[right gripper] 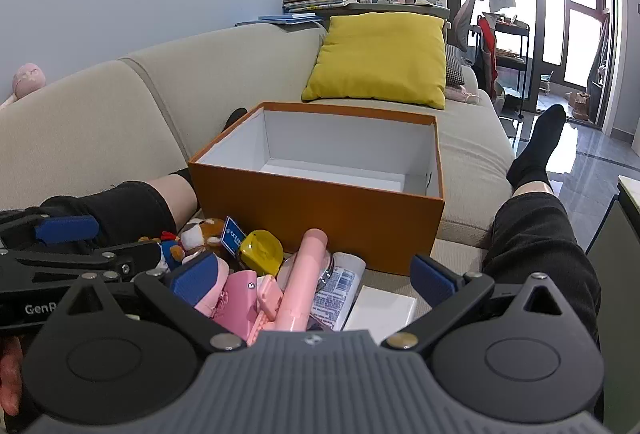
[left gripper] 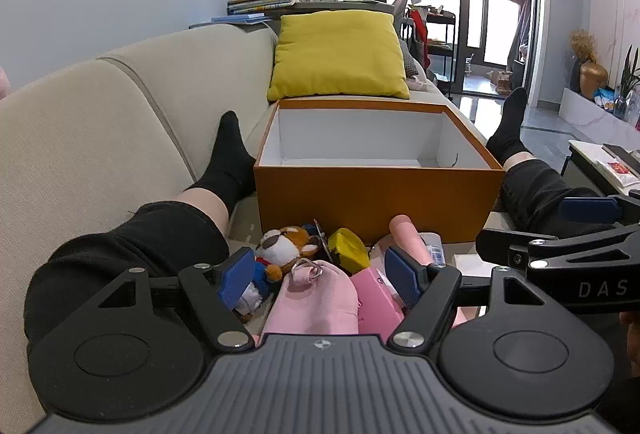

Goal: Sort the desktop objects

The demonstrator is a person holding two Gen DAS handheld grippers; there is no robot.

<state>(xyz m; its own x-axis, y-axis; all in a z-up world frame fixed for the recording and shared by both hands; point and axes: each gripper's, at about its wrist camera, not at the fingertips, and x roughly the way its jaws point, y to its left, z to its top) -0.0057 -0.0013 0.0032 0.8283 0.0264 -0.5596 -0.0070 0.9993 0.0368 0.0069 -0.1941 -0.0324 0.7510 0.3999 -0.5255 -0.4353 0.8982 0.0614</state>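
An open orange box (left gripper: 376,194) with a white, empty inside stands on the sofa; it also shows in the right wrist view (right gripper: 320,210). A pile of small objects lies in front of it: a plush toy (left gripper: 282,246), a yellow tape measure (left gripper: 348,244), a pink pouch (left gripper: 316,298), a pink tube (right gripper: 300,282), a white tube (right gripper: 336,290) and a white card (right gripper: 380,310). My left gripper (left gripper: 322,278) is open, hovering over the pink pouch. My right gripper (right gripper: 312,280) is open, over the pink tube.
A yellow cushion (left gripper: 338,54) lies behind the box on the beige sofa (left gripper: 120,122). The person's legs in black socks (left gripper: 230,154) flank the box and pile. A low table edge (left gripper: 600,162) is at right.
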